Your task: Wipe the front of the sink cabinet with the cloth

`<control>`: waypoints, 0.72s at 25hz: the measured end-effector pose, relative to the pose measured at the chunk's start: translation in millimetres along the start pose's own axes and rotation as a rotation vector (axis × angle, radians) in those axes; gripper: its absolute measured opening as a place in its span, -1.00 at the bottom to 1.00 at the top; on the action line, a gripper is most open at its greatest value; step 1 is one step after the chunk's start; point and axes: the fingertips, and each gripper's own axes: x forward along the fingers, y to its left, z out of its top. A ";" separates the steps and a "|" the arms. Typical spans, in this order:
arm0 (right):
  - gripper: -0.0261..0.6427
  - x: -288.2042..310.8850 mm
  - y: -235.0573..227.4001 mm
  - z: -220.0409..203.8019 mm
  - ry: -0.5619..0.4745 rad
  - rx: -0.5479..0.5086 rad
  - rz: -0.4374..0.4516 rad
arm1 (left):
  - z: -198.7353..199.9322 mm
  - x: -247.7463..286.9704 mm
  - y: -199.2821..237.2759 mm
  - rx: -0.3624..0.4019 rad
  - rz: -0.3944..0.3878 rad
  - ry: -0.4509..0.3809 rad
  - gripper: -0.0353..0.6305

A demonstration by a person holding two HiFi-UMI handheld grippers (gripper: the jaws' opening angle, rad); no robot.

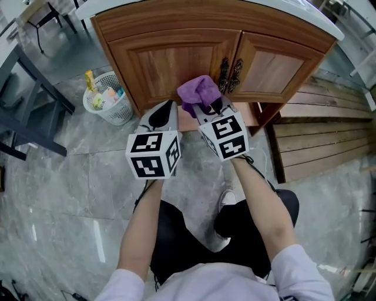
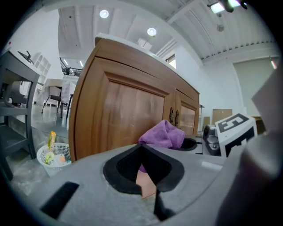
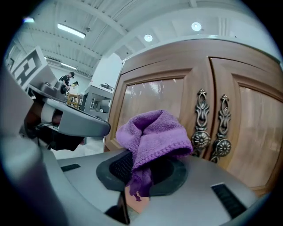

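My forearms reach toward the sink cabinet from over the grey floor, and one shoe points at its base. Each arm ends in a marker cube.

Left tongs: tips together, nothing clamped. They sit in front of the cabinet's left door, low down, not touching it as far as I see.

Right tongs: clamped on the purple cloth. It is bunched up and folds over the tips, with a loose end hanging down between the pads. The right tongs are just beside the left ones, on the side nearer the cabinet's centre seam.

The cloth is right in front of the lower part of the left door, next to the two ornate metal handles at the seam. Can't tell if it touches the wood.

Both cabinet doors are shut. The wood is brown and panelled, under a white tabletop.

A white basket with bottles in it stands on the floor at the cabinet's left corner. Slatted wooden boards lie on the floor off its right side.
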 end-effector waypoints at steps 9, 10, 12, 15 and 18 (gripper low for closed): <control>-0.72 -45.9 -40.0 -1.4 -0.008 0.008 -0.064 | 4.8 26.9 -46.1 0.011 -0.093 -0.001 -0.88; -0.72 -50.4 -42.9 -0.9 -0.010 0.008 -0.070 | 5.2 29.2 -50.6 0.013 -0.101 -0.002 -0.88; -0.72 -58.5 -50.2 -1.3 -0.008 0.008 -0.086 | 5.8 34.1 -59.9 0.016 -0.120 -0.002 -0.88; -0.72 -70.2 -64.9 -4.6 0.001 0.011 -0.116 | 6.8 41.7 -75.0 0.021 -0.150 0.000 -0.88; -0.72 -81.0 -83.0 -10.4 0.009 0.018 -0.145 | 7.9 50.5 -90.3 0.025 -0.179 0.001 -0.88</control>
